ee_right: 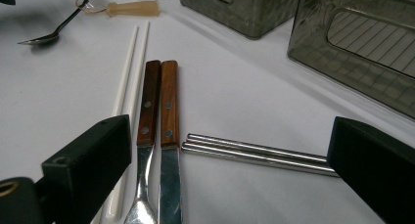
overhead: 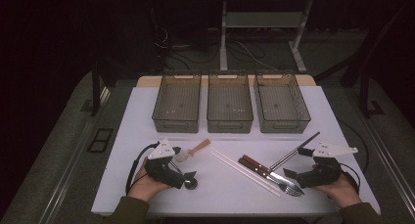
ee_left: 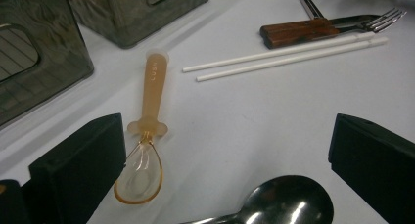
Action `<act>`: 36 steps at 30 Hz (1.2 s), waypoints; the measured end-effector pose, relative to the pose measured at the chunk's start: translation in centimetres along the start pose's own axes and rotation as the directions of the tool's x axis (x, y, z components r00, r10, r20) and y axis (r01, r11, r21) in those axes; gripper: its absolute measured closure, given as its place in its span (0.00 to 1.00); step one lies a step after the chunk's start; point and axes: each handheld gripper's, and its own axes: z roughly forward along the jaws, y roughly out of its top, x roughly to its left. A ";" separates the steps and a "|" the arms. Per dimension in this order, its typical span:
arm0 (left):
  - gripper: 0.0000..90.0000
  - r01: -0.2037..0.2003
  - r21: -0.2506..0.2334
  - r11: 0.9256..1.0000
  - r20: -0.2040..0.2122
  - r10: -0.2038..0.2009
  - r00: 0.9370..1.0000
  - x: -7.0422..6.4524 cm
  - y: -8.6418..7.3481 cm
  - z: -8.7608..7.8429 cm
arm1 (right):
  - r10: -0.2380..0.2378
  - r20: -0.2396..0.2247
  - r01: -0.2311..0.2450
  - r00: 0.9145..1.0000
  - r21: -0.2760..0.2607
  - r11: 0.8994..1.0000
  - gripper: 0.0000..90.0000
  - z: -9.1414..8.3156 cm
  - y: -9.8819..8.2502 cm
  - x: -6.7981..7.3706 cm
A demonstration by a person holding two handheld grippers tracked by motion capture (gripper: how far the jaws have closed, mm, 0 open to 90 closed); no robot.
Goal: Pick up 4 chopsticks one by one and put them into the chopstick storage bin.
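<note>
A white table [overhead: 147,185] is set up with three smoky see-through bins [overhead: 230,109] lined up along its far side, and everything else can be placed off those bins. On the near side of them, a bunch of cutlery is scattered: a translucent orange plastic spoon [ee_left: 146,136] is lying flat just in front of the left bin, with its handle pointed back toward that bin and its bowl toward the person. A metal spoon [ee_left: 286,202] is seen right next to it, a bit further from the bins. The left gripper [overhead: 188,168] is held low over these two spoons, jaws spread wide with nothing pinched; in the left gripper view the plastic spoon's bowl is sitting just beside the left-hand jaw, not touched as far as can be told. A pair of white chopsticks [overhead: 244,171] is laid diagonally in front of the middle bin, and a wooden-handled fork and knife [ee_right: 159,136] are parked side by side just beyond those. Metal chopsticks [ee_right: 254,153] are found in front of the right bin, close to the knife. The right gripper [overhead: 293,177] is also held wide open with nothing in it, and the fork, the knife and the metal chopsticks are framed between its jaws in the right gripper view.
</note>
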 end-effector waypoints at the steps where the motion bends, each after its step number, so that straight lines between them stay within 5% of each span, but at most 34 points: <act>1: 0.00 0.005 -0.001 1.000 0.002 -0.005 1.000 0.0 0.0 0.0 | -0.001 -0.001 0.001 1.000 0.001 1.000 0.03 0.0 0.0 0.0; 11: 0.00 0.017 -0.010 1.000 0.005 -0.017 1.000 0.0 0.0 -0.1 | 0.001 -0.042 0.002 0.999 0.060 0.998 0.07 0.4 -0.1 0.0; 15: 0.00 0.010 -0.002 1.000 0.010 -0.010 1.000 0.0 -0.1 -0.1 | 0.010 -0.075 -0.003 0.997 0.089 0.996 0.26 0.4 -0.1 0.0; 18: 0.00 0.018 0.003 1.000 0.014 -0.018 1.000 0.0 -0.2 0.0 | 0.020 -0.073 -0.013 0.997 0.087 0.996 0.31 0.4 0.0 0.0; 24: 0.01 0.014 0.003 1.000 0.013 -0.014 1.000 -0.1 -0.2 -0.2 | 0.014 -0.073 -0.003 0.997 0.148 0.989 0.60 1.0 0.2 -0.1; 36: 0.01 0.018 0.005 1.000 0.017 -0.018 1.000 -0.1 -0.2 0.1 | 0.000 -0.087 0.017 0.996 0.194 0.981 0.98 1.6 0.5 -0.2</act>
